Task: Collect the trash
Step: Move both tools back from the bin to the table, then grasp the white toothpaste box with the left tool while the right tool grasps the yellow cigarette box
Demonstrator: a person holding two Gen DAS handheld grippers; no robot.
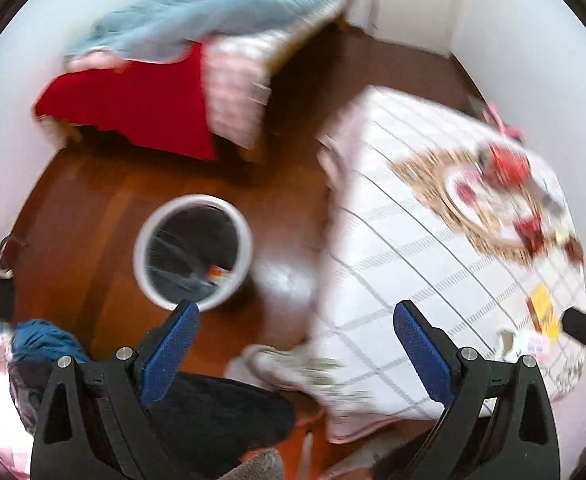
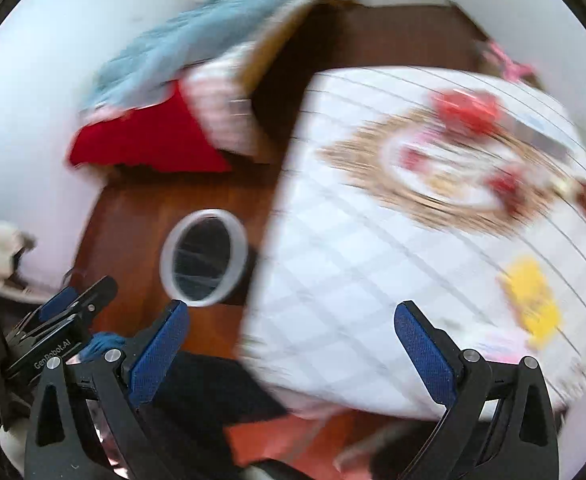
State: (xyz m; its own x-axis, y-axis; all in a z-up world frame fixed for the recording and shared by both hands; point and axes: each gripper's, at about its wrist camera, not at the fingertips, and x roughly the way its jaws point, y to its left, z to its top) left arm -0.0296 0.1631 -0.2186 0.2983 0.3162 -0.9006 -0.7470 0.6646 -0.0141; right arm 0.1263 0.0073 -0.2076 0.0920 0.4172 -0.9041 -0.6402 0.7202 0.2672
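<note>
While both views blur, yellow wrapper [image 2: 533, 300] (flat) on tablecloth [image 2: 353, 280], both grippers spread.

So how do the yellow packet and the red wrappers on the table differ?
The yellow packet lies alone near the table's front edge; the red wrappers are several, piled on a white plate farther back. Both are untouched: the left tongs and right tongs hang open.

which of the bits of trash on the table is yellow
The flat yellow packet near the table's front right edge, closest to the right claw. The other pieces, up on the round woven mat, are red.
</note>
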